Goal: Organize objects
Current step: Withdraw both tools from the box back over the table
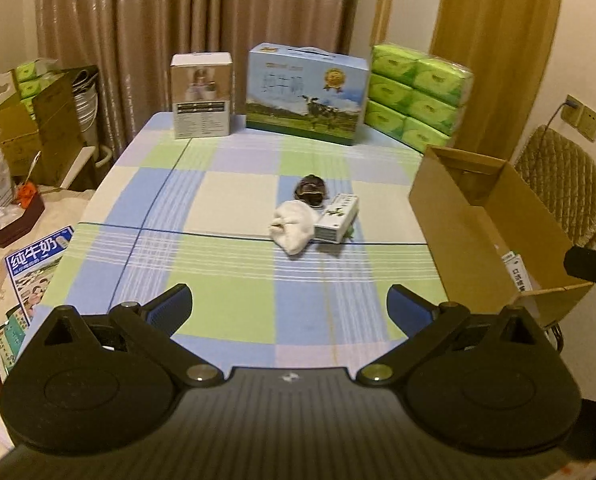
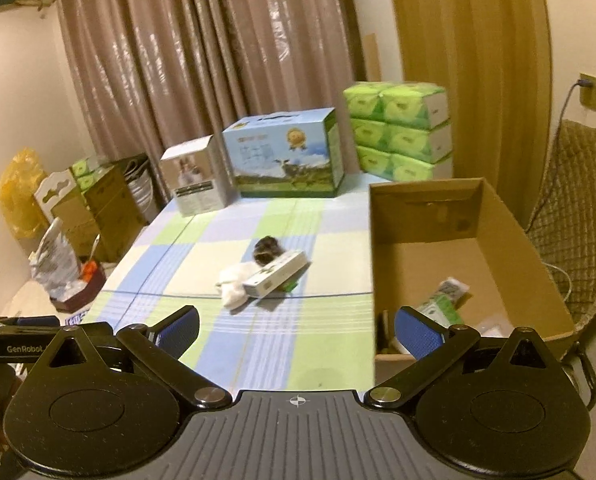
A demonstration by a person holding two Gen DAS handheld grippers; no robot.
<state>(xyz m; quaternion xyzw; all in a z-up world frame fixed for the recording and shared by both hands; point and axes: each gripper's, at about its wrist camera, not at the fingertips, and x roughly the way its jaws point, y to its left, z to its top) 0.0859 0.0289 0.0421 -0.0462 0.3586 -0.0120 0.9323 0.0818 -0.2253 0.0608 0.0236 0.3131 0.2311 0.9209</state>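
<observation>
A white rolled cloth, a small white and green box and a dark round object lie together mid-table on the checked tablecloth. An open cardboard box stands at the table's right edge; a green and white packet lies inside. My left gripper is open and empty above the near table edge. My right gripper is open and empty, near the cardboard box's front left corner.
At the back stand a grey and white box, a blue milk carton case and stacked green tissue packs. A quilted chair is at the right. Boxes and bags crowd the floor at the left.
</observation>
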